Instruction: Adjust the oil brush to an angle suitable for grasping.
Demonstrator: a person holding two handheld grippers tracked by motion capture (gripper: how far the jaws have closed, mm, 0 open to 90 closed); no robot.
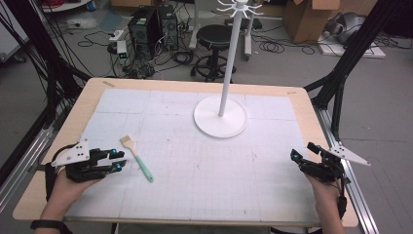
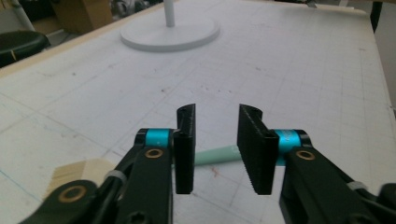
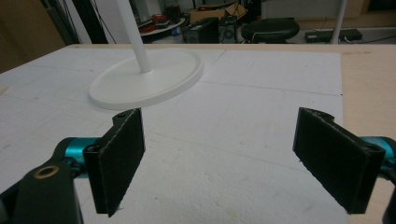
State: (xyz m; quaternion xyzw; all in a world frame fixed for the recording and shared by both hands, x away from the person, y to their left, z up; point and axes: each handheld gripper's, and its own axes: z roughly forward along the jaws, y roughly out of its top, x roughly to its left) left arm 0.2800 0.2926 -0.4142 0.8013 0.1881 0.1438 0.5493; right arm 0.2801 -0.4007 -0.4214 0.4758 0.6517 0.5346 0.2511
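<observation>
Reaching for brush [image 1: 137, 158], left fingers [image 2: 185, 149] half-open astride handle, right fingers [image 3: 116, 163] wide, empty; next, close on handle.

High view overhead, gripper views low (sharing white stand [image 1: 220, 117])

We see two black grippers, the left gripper [image 1: 118, 160] at lower left, the right gripper [image 1: 303, 155] at lower right, with teal rollers, brass rivets, ribbed pads, grey triangular plates, and a dark wristband [image 1: 47, 224] bottom left.
</observation>
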